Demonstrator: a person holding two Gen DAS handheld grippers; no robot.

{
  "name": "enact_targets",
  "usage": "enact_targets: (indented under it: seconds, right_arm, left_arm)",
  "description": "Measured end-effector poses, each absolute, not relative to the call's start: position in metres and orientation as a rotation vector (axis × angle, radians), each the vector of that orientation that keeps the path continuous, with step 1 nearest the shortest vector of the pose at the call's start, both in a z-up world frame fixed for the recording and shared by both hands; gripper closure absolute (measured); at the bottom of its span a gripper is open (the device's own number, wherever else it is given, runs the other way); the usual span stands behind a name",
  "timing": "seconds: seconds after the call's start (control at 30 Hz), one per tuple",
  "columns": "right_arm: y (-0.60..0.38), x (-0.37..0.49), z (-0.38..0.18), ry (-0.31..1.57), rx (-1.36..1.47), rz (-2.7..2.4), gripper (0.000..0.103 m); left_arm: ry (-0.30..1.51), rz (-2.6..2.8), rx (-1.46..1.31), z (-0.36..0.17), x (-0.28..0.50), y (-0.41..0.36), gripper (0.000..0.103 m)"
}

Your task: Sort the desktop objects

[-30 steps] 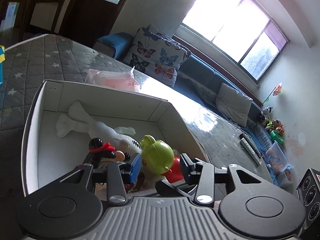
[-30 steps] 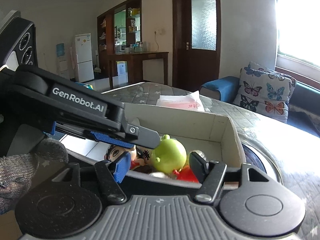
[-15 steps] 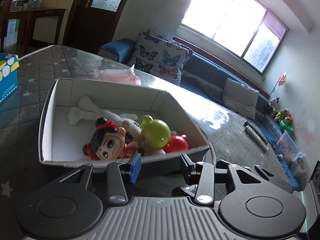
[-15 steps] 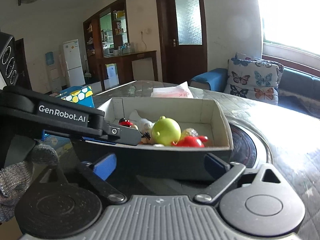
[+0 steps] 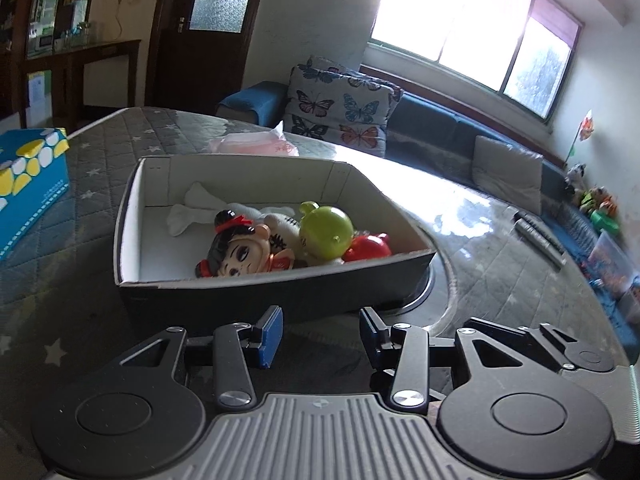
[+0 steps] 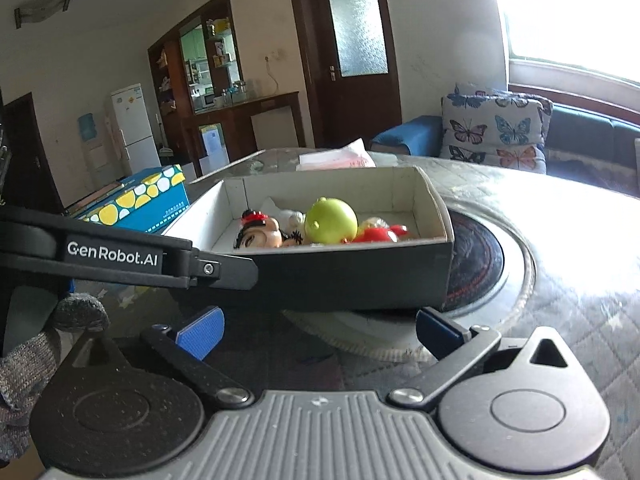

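A dark box with a white inside (image 5: 132, 216) (image 6: 340, 276) stands on the quilted table. It holds a black-haired doll (image 5: 236, 250) (image 6: 258, 232), a green round toy (image 5: 326, 232) (image 6: 330, 222), a red toy (image 5: 368, 248) (image 6: 378, 235) and a white plush (image 5: 192, 208). My left gripper (image 5: 320, 334) is open and empty, just in front of the box's near wall. My right gripper (image 6: 318, 330) is open wide and empty, also short of the box. The left gripper's arm (image 6: 120, 256) crosses the right wrist view.
A blue and yellow tissue box (image 5: 28, 184) (image 6: 140, 200) lies left of the box. A pink packet (image 5: 256, 144) (image 6: 336, 158) lies behind it. A round glass hob (image 6: 480, 256) sits under the box's right end. A sofa with butterfly cushions (image 5: 340, 108) stands beyond the table.
Both grippers have drawn back from over the box to the table in front of it. The right gripper has opened wider. The toys stay in the box.
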State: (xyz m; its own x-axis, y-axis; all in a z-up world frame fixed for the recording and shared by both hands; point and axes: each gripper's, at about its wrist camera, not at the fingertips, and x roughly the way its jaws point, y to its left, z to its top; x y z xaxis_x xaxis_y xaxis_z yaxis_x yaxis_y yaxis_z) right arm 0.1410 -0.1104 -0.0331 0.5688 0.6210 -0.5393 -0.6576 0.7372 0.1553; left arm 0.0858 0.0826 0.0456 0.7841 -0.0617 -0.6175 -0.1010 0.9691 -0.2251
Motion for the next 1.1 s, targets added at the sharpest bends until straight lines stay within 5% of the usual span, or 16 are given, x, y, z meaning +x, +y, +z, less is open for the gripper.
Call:
enact_targets:
  seconds: [1.1]
  right_arm:
    - [-0.111, 0.107, -0.05, 0.648, -0.103, 0.689, 0.0]
  left_arm:
    - [0.766, 0.165, -0.188, 0.011, 0.053, 0.075, 0.062]
